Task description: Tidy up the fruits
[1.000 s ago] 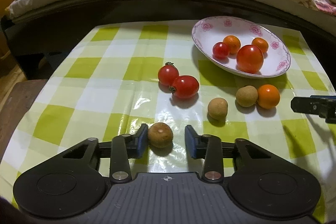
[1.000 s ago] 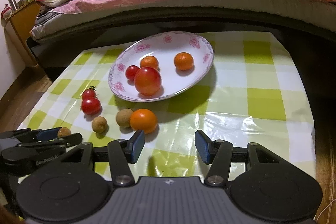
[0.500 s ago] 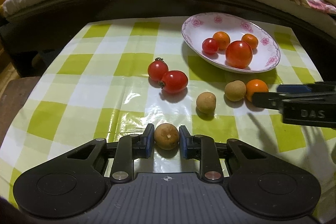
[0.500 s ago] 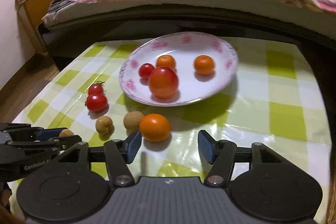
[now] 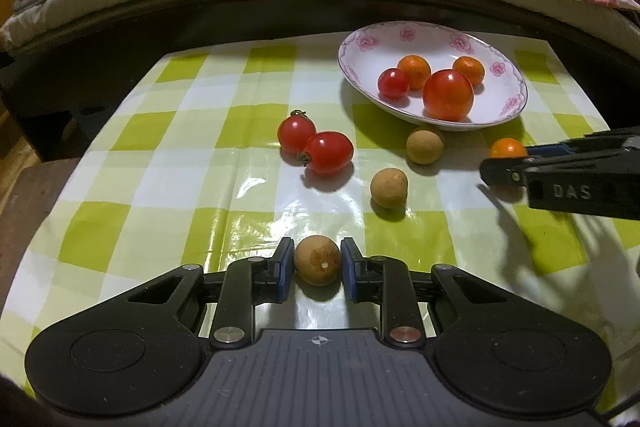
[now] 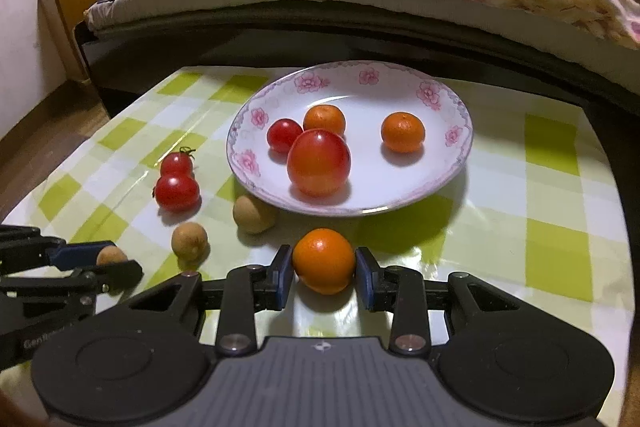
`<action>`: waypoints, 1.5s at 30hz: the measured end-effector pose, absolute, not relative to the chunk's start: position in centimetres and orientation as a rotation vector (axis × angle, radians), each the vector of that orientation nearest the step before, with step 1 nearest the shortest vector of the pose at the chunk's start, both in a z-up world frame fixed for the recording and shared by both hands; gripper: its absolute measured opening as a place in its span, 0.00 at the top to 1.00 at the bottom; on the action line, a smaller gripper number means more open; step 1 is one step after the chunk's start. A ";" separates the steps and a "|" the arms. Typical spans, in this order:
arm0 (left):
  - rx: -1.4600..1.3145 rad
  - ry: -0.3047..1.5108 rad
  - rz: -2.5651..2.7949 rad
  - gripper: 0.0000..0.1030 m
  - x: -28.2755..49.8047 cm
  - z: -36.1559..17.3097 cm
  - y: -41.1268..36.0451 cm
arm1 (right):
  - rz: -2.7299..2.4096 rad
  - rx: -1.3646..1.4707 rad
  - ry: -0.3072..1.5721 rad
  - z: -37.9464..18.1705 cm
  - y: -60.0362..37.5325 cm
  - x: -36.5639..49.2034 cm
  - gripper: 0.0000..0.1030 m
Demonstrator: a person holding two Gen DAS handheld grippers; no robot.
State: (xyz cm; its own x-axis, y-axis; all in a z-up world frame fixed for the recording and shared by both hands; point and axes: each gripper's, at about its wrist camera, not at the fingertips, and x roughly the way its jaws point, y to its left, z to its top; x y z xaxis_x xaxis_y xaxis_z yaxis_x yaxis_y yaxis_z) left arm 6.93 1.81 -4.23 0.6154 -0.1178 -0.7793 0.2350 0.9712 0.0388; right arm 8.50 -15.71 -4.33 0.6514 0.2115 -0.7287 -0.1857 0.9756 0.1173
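Surface: a table covered by a glossy green-and-white checked cloth, seen from both wrist views
Far right: a white plate with pink flowers on its rim rests on the cloth
Middle: two cherry tomatoes lie touching each other, left of the plate
Near the plate: a tan longan sits just beside the plate's near rim; a second longan lies a little nearer, apart from it
Near edge: a third brown longan sits on the cloth
Right of it: a small orange rests on the cloth, near the plate's near rim
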 end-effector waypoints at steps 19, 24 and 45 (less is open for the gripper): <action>0.218 0.861 -0.154 0.47 3.3 -4.3 0.8 | 0.163 -0.136 0.853 -4.2 -13.2 2.5 0.65; 0.312 0.891 -0.144 0.60 3.1 -4.0 -1.0 | 0.182 -0.126 0.873 -4.1 -13.6 2.7 0.65; 0.271 0.912 -0.146 0.69 3.3 -2.8 -1.2 | 0.183 -0.119 0.848 -2.3 -13.6 2.7 0.65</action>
